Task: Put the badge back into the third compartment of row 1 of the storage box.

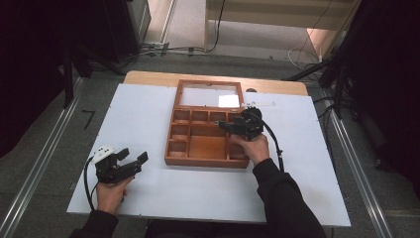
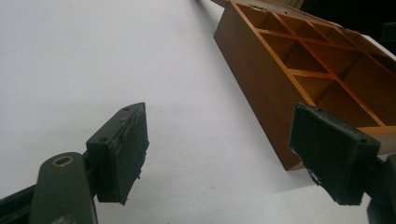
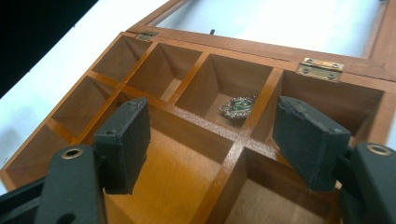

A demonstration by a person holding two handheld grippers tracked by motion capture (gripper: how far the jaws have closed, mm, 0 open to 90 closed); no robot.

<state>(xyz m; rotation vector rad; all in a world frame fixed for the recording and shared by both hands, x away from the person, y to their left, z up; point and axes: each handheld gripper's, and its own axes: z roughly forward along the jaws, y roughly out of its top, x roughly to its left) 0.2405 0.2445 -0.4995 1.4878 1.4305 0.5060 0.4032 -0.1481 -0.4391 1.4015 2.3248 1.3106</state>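
High view looks down and forward over table (image 1: 143,114). Left gripper view sits low beside wooden box (image 2: 261,79); right gripper view close above its compartments. All share box.

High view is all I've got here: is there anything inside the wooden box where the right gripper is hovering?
Observer: Yes. A small silvery ornament with green in it lies in a back-row compartment of the wooden box, next to the one under a brass hinge.
Operator: Is it gripped?
Observer: No. The right gripper is open above the dividers, with nothing between its jaws.
Operator: And the left gripper?
Observer: The left gripper is open and empty, aimed across the white table past the box's corner.
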